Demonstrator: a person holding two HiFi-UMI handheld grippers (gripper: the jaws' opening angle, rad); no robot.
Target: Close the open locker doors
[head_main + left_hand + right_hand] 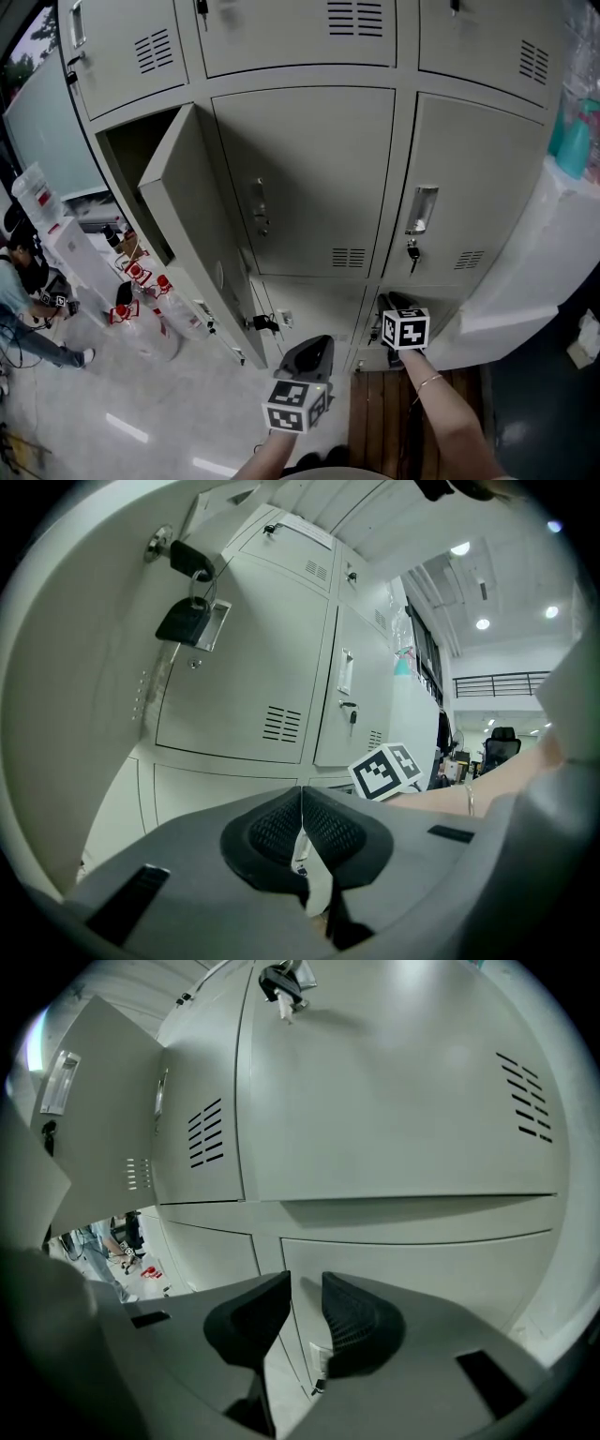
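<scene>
The open locker door (183, 225) hangs swung out on the left, while nearest me the left claw (301, 801) is pinched shut on nothing, the right claw (306, 1290) slightly parted and empty, both low before the closed doors (309, 178) beyond.

A door (187, 216) is swung out from the left compartment in the middle row of the lockers (403, 80). Two shut doors are set to its right, with one row above and one below. Bottles (141, 309) are stood on the floor left of the lockers, with a person (19, 300) further left. A counter (525, 272) is set against the lockers' right side. The left gripper (317, 342) is held before the bottom row, and the right gripper (396, 302) is just to its right, nearer the lockers.
</scene>
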